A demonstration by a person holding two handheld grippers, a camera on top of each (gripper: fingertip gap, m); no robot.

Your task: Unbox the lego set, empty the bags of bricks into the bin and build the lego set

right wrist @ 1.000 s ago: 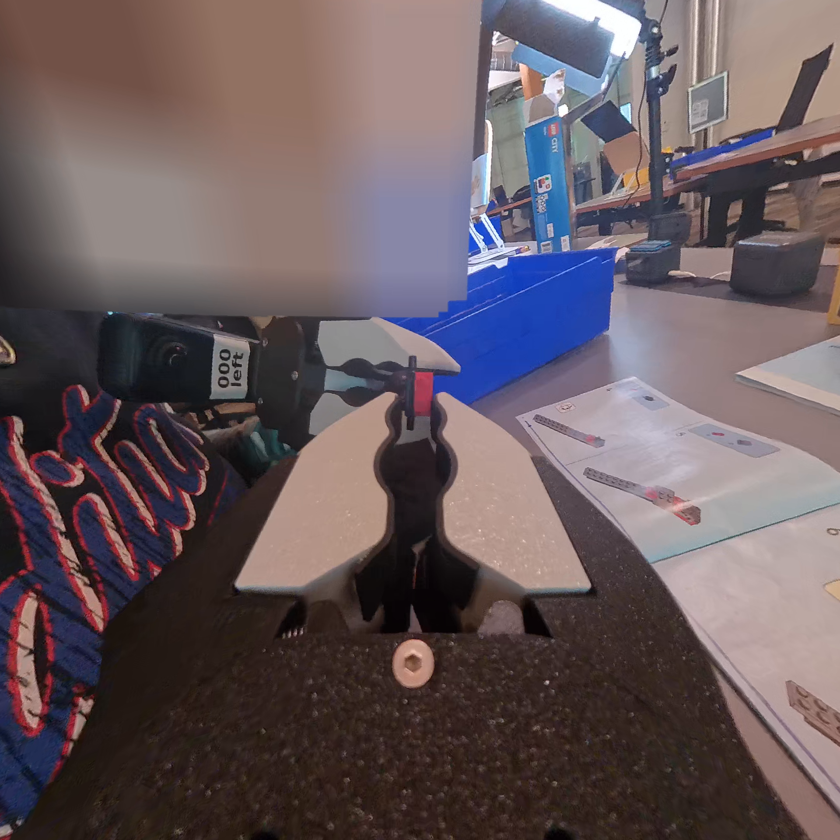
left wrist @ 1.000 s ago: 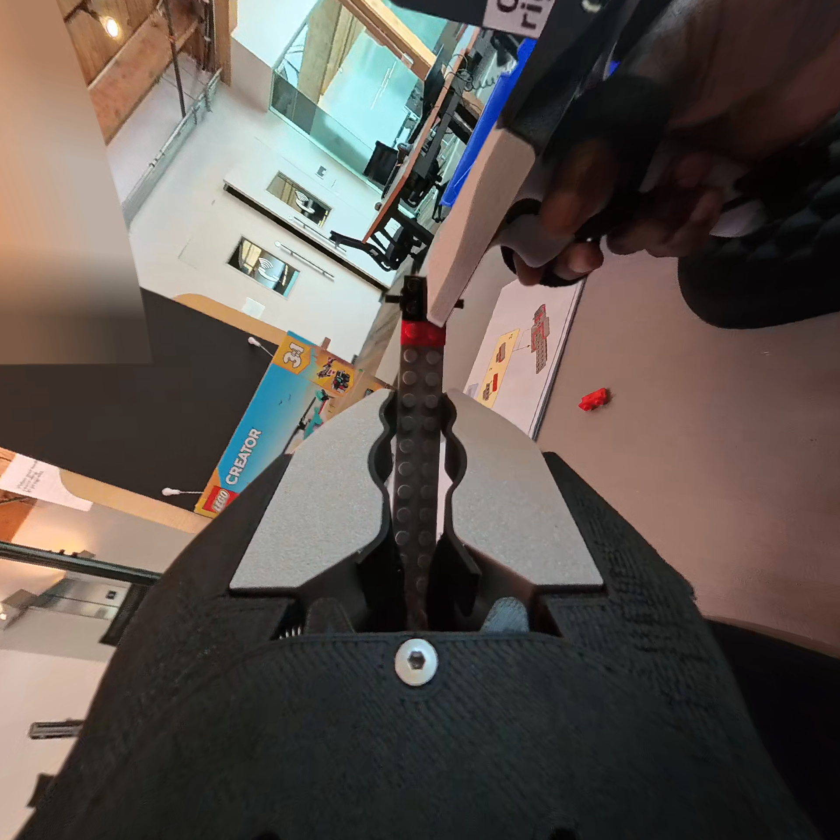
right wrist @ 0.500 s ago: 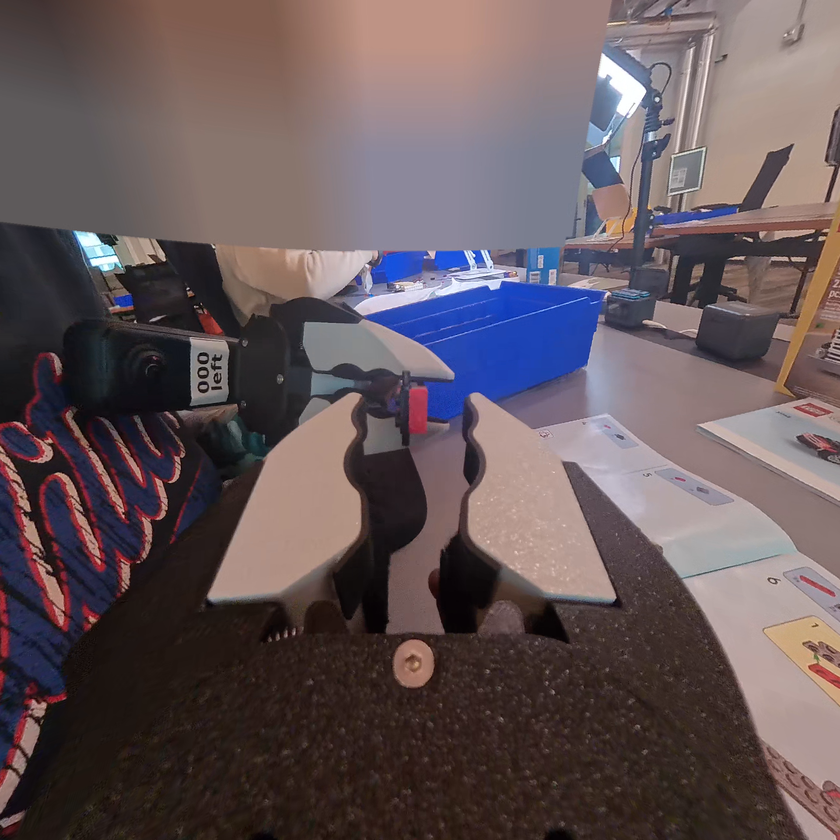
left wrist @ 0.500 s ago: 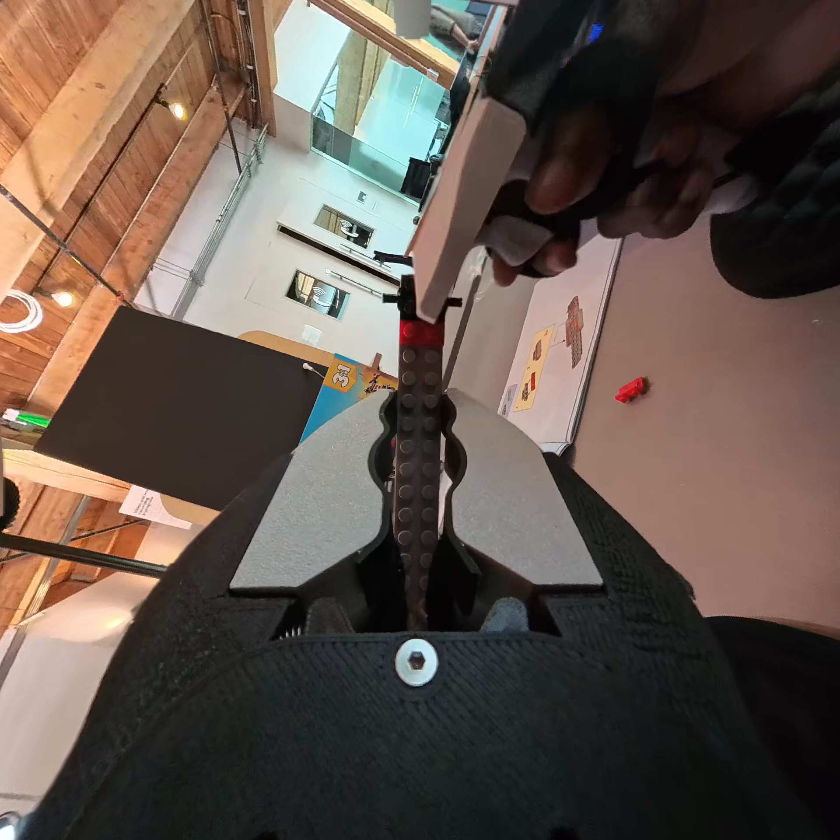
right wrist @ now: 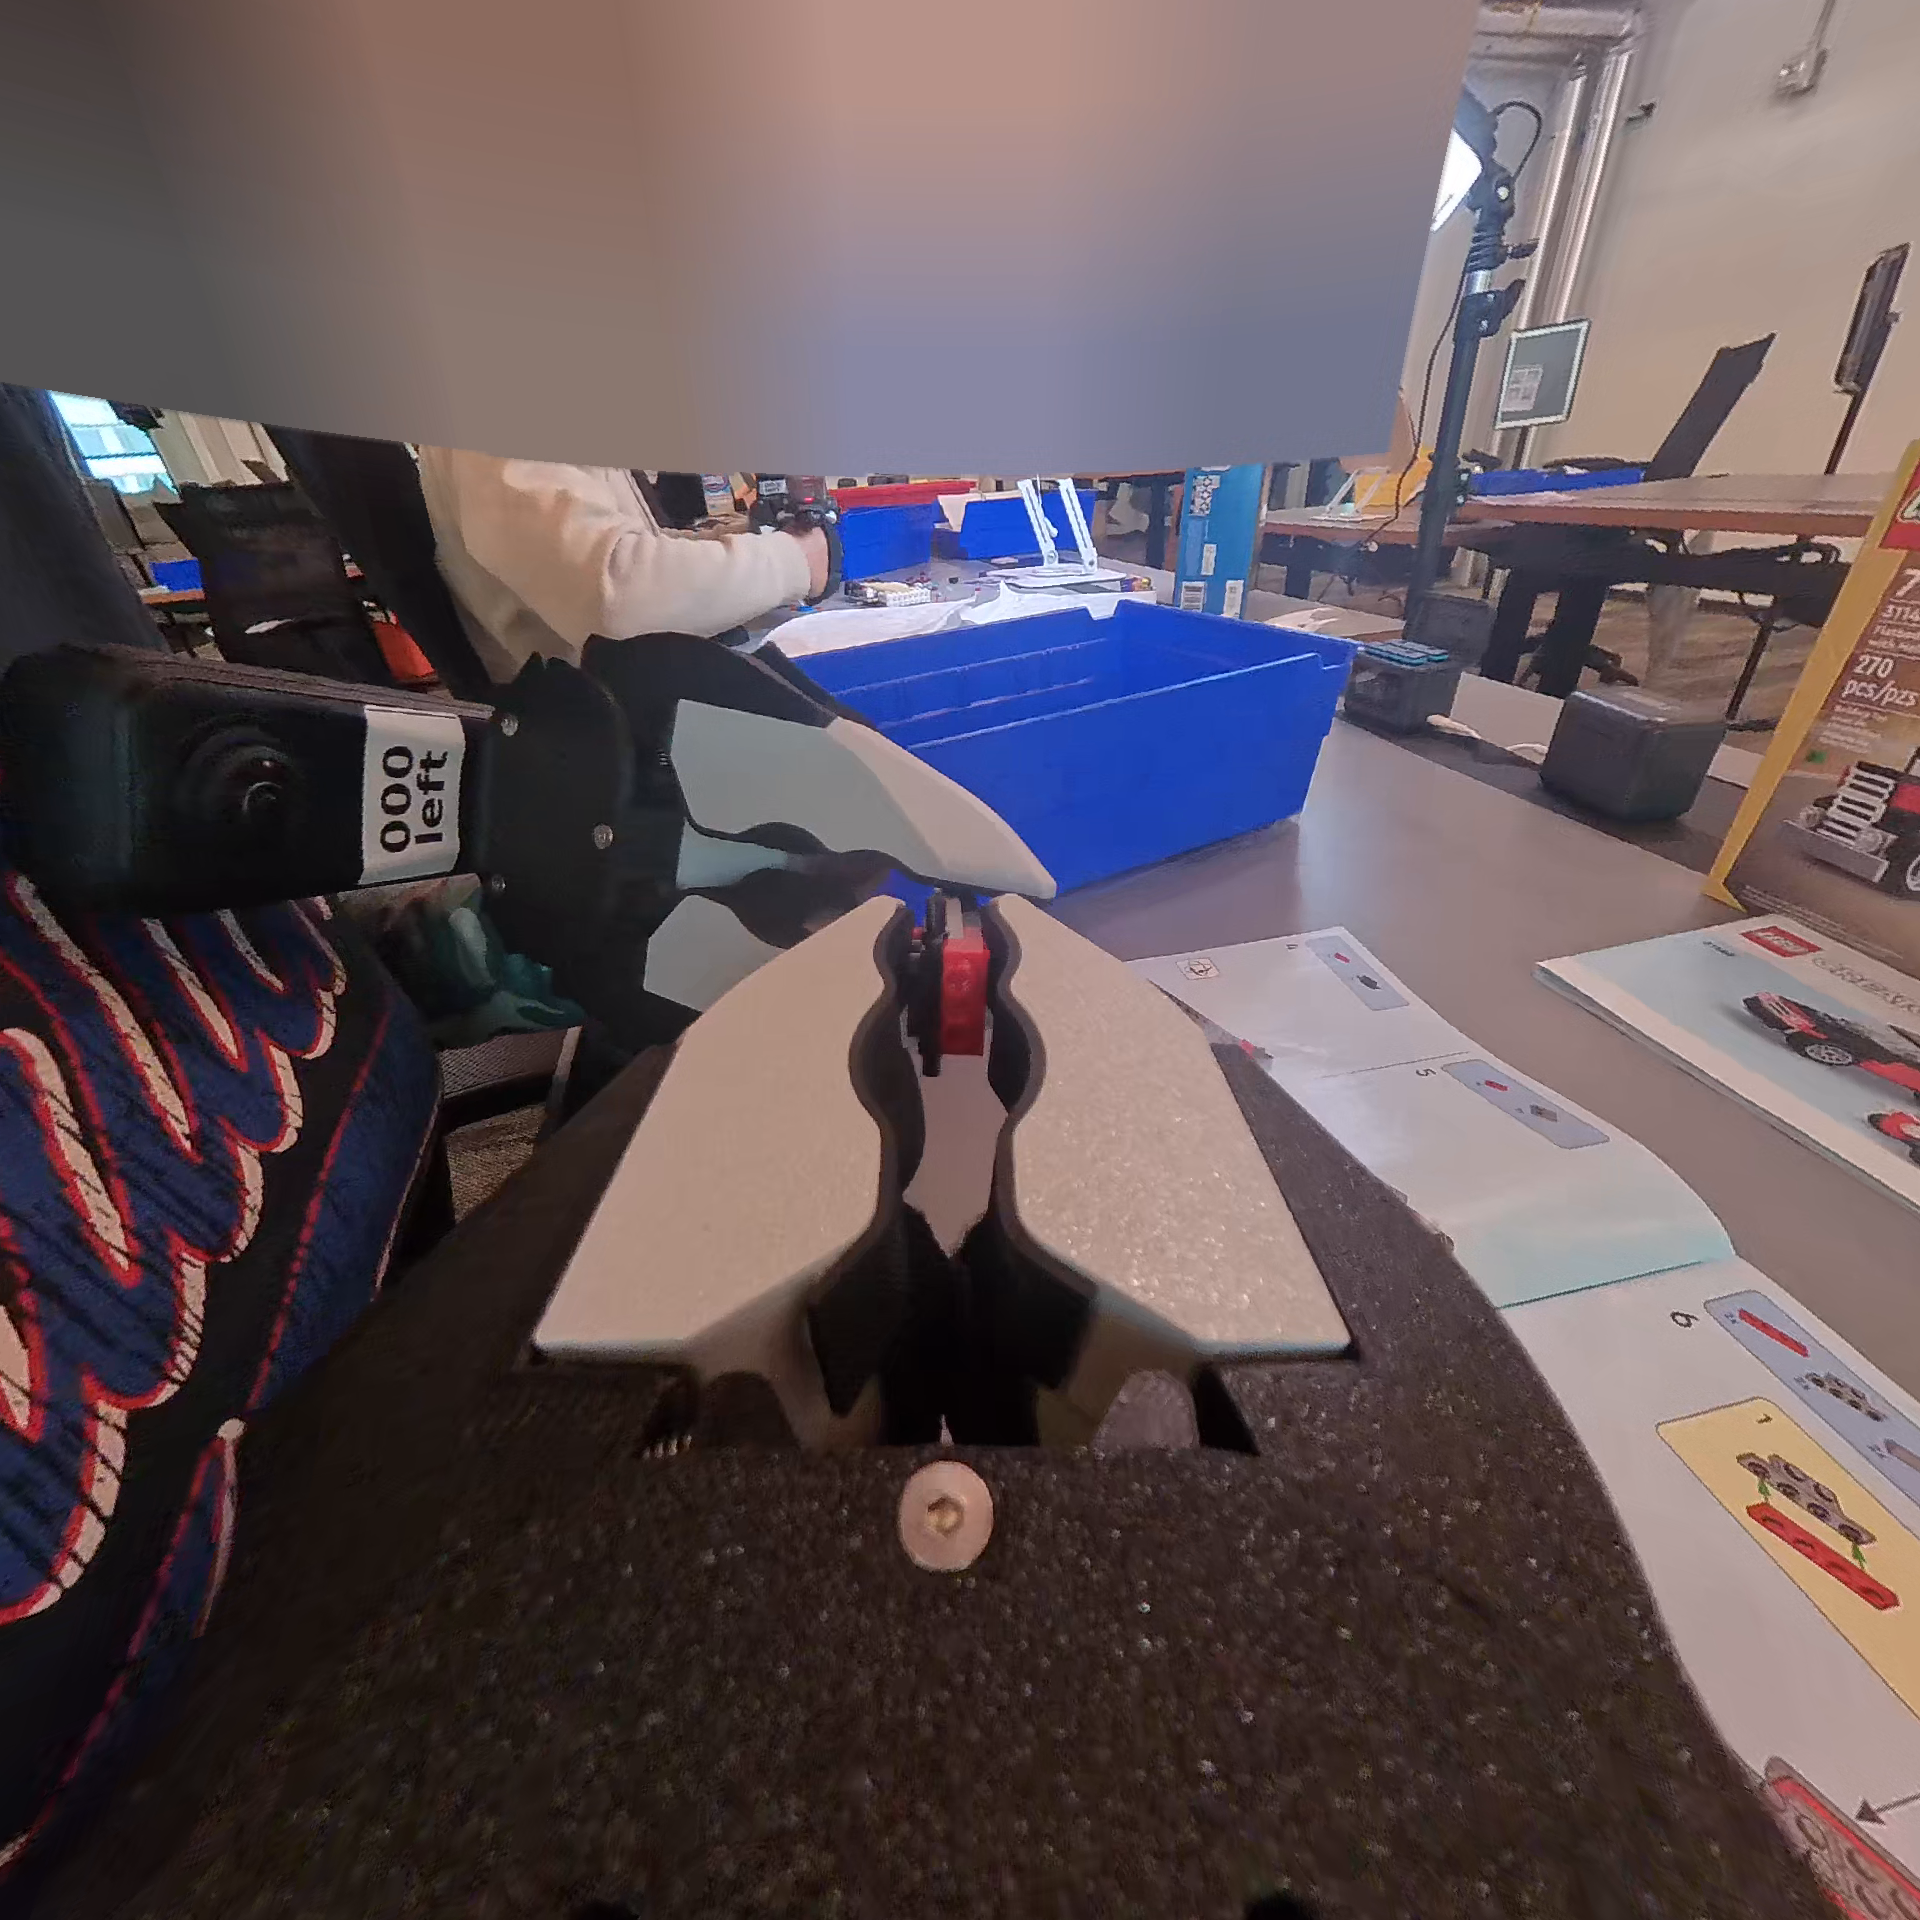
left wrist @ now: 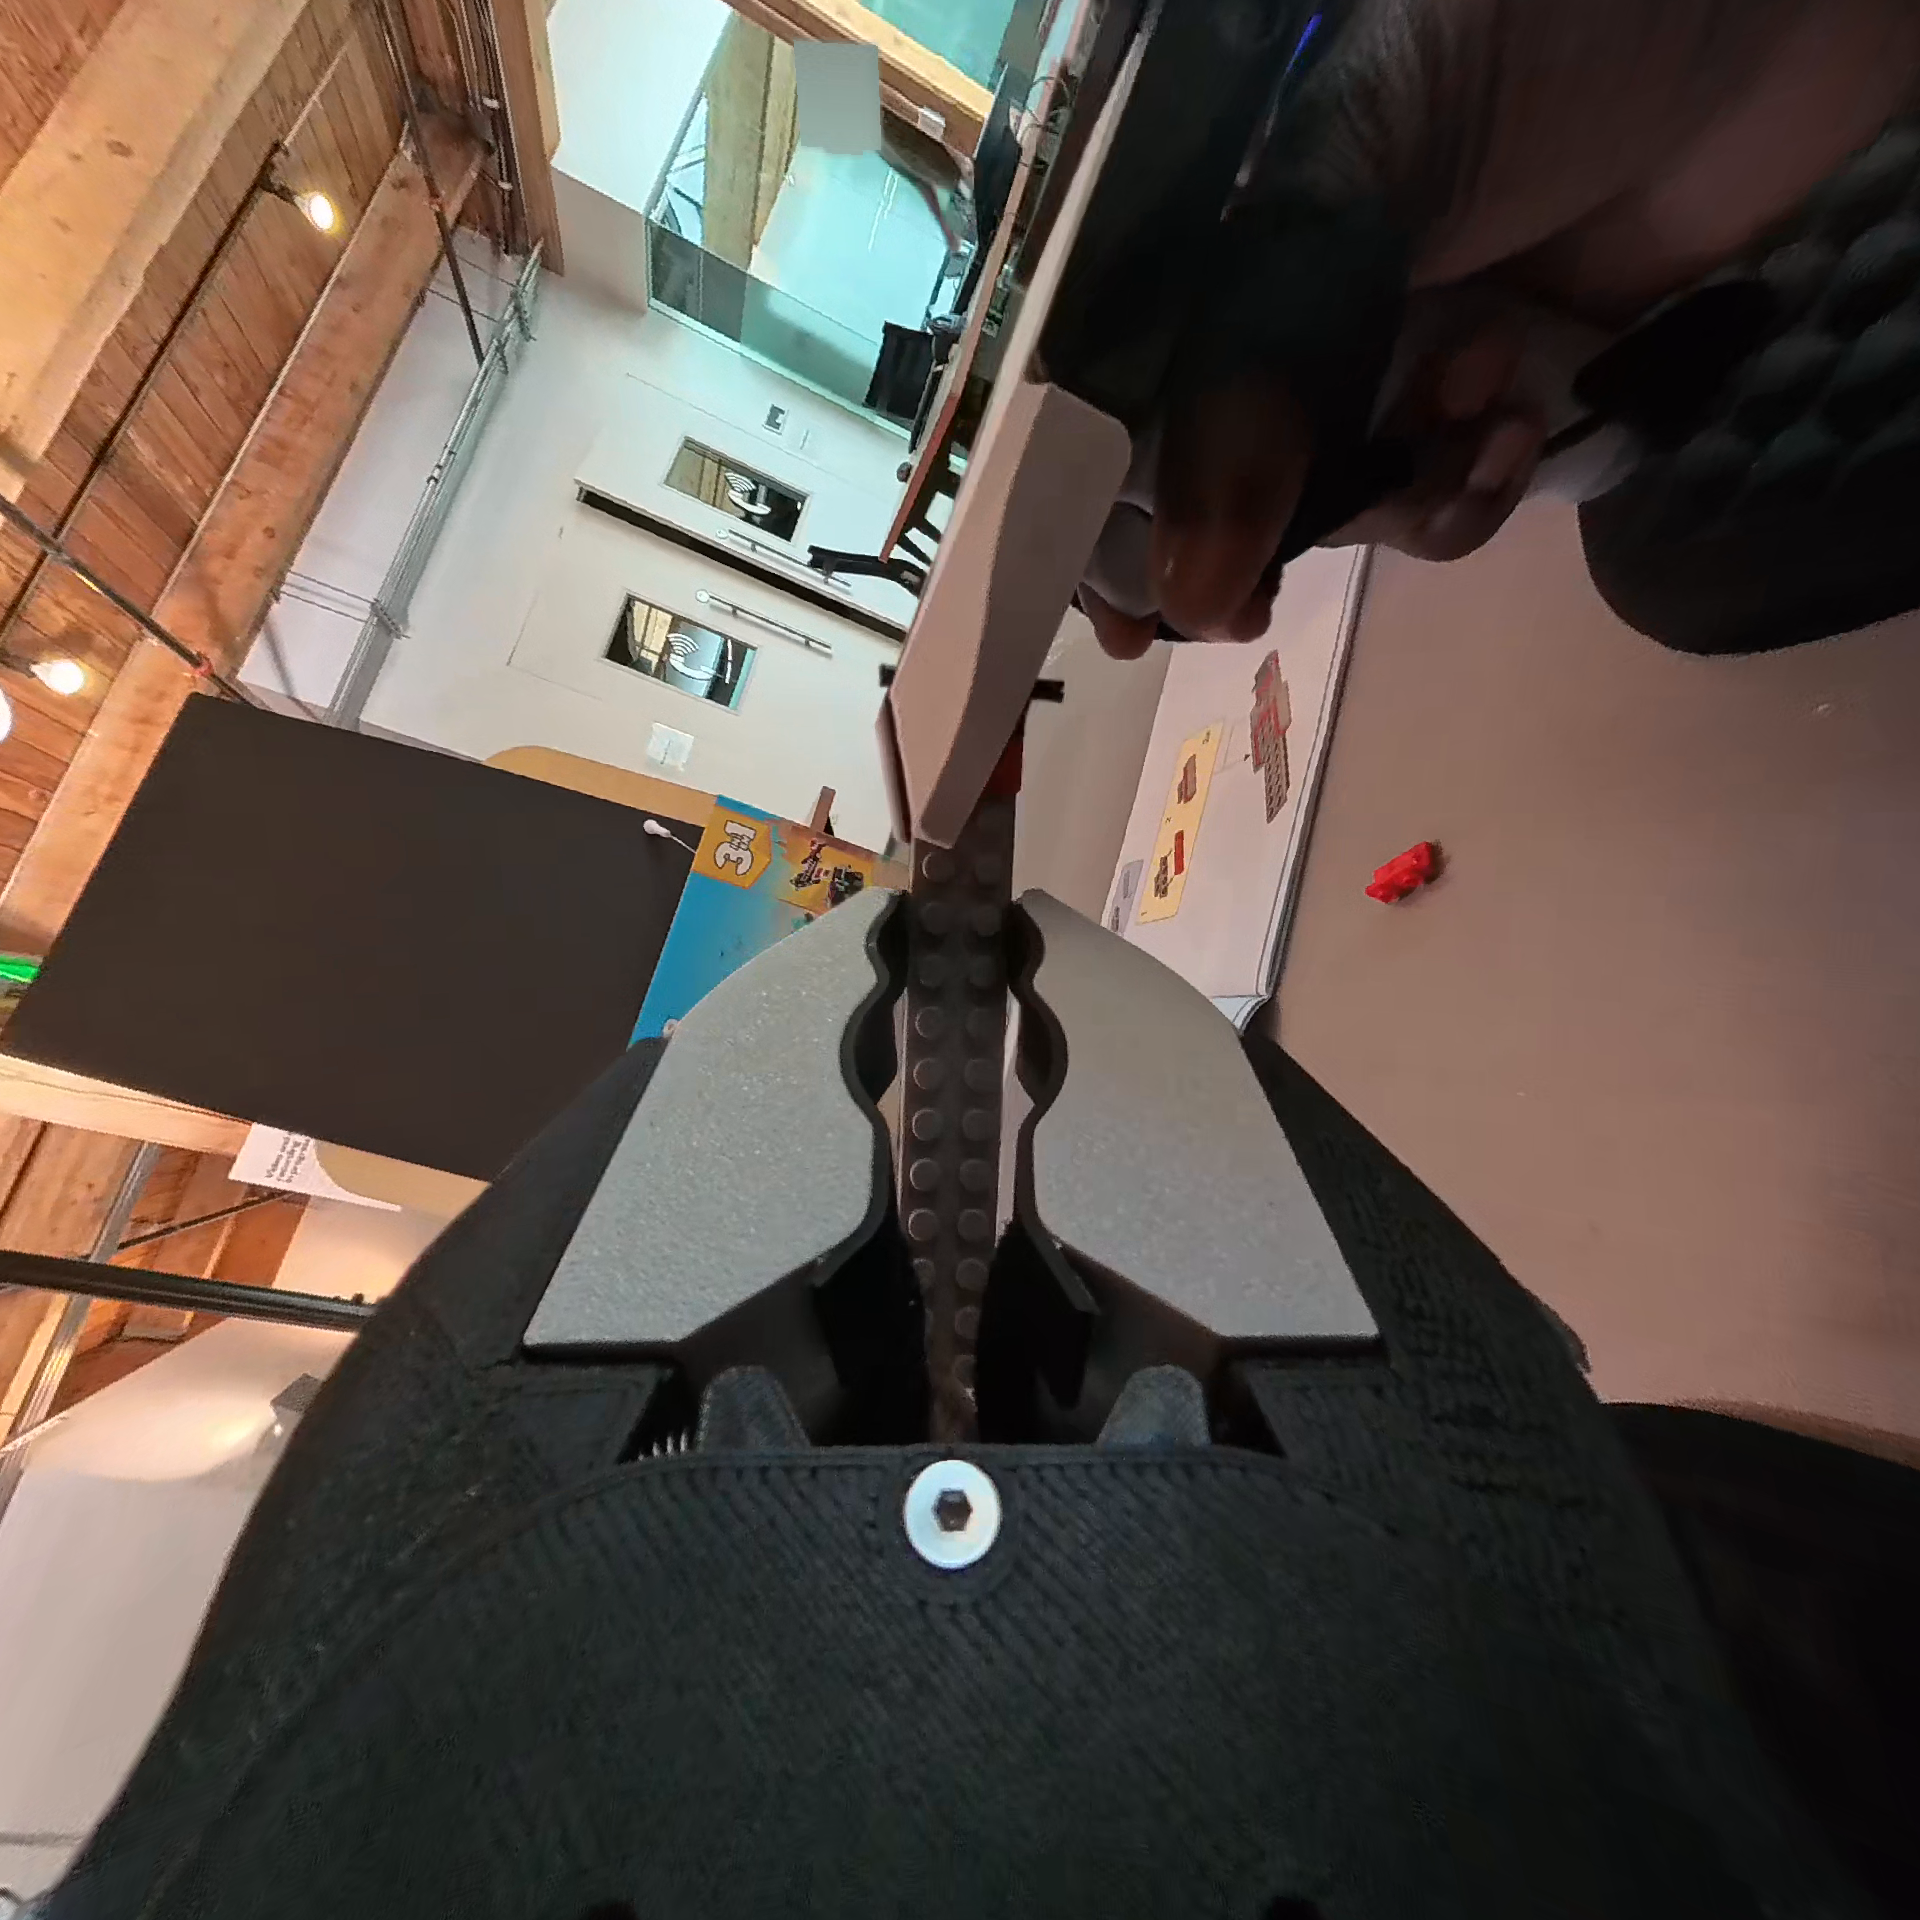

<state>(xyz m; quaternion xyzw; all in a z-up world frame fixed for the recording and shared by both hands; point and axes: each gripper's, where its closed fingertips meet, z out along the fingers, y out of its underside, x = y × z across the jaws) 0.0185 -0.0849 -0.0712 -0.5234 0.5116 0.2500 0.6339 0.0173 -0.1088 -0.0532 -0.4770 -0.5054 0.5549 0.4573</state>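
My left gripper (left wrist: 956, 904) is shut on a long dark grey studded plate (left wrist: 951, 1091), held in the air and pointing away. A small red brick (right wrist: 961, 992) with a black piece sits on the plate's far end. My right gripper (right wrist: 943, 914) is closed around that red end, its jaws narrow on both sides of the brick. In the left wrist view a finger of the right gripper (left wrist: 935, 800) covers the plate's tip, and only a sliver of the red brick (left wrist: 1006, 769) shows. In the right wrist view the left gripper (right wrist: 935, 883) comes in from the left.
A blue bin (right wrist: 1091, 748) stands on the grey table behind the grippers. Open instruction booklets (right wrist: 1507, 1174) lie to the right, with the set's box (right wrist: 1849, 727) upright beyond them. A loose red brick (left wrist: 1403, 871) lies on the table. A black cube (right wrist: 1631, 758) sits farther back.
My right gripper let go and opened half a second ago. It has since closed again on the red end, reaching a little further along the plate. The left gripper kept its hold.
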